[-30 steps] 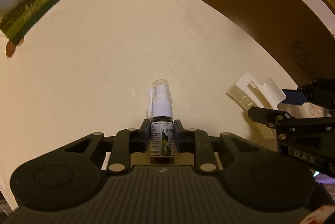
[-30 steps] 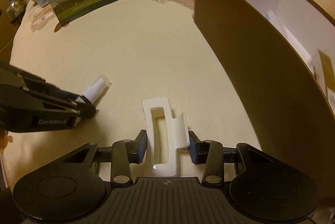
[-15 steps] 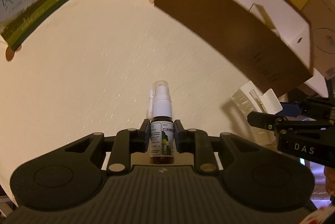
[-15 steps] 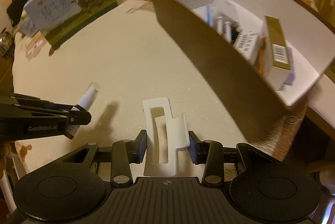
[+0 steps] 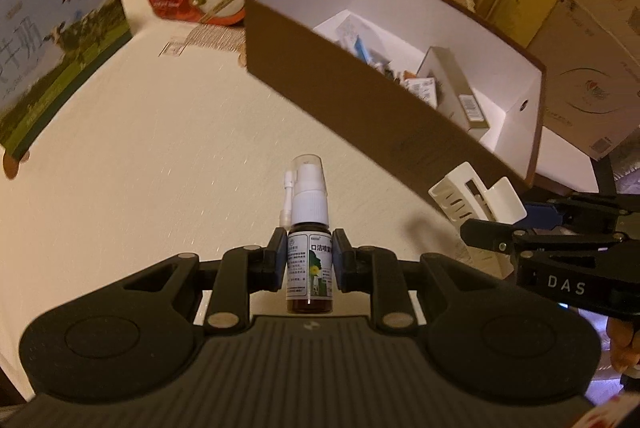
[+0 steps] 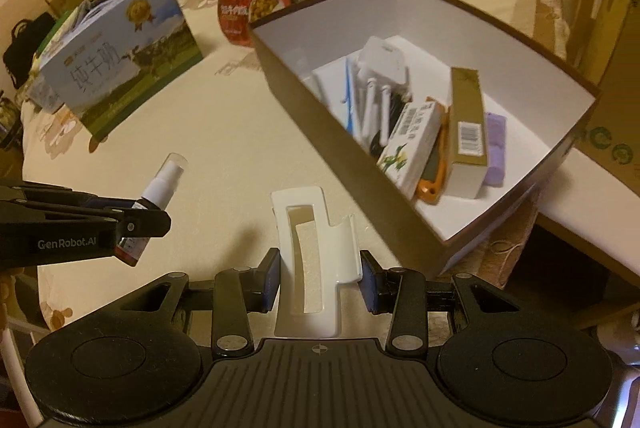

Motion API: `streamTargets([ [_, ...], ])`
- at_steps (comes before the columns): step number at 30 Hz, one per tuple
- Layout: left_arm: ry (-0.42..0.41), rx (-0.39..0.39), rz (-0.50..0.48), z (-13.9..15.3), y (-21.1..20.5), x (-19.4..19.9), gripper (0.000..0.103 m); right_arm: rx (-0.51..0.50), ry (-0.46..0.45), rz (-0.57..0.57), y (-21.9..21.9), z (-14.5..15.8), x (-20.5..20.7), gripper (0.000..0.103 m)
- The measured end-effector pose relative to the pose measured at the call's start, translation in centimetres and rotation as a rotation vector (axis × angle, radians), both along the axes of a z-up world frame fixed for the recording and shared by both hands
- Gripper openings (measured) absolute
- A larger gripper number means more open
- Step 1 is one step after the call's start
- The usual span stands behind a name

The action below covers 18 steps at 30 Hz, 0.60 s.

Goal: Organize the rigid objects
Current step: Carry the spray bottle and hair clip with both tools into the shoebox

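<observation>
We see the cream-clothed desk (image 6: 224,132), then the open brown cardboard box with white lining (image 6: 344,148), part-filled. Our right tool (image 6: 320,280) grips a white plastic hair claw (image 6: 316,260); our left tool (image 5: 309,260) pinches a small brown glass spray bottle (image 5: 309,268), both aloft beside the box. Risk: either item clips the near wall and slips free.
</observation>
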State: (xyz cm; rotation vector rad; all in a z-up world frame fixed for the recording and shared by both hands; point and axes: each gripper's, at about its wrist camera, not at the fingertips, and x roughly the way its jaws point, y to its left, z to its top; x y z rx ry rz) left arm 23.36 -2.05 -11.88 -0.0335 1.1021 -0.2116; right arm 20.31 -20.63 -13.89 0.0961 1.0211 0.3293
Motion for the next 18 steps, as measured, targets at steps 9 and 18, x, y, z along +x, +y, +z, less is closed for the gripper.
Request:
streamTargets([
  [9, -0.032, -0.004, -0.059, 1.9, -2.8, 2.1, 0.019, 0.017, -0.014, -0.067, -2.3, 2.0, 1.6, 0.037],
  [18, -0.085, -0.002, -0.093, 3.7, -4.7, 5.0, 0.019, 0.078, -0.031, -0.081, -3.3, 3.9, 3.3, 0.037],
])
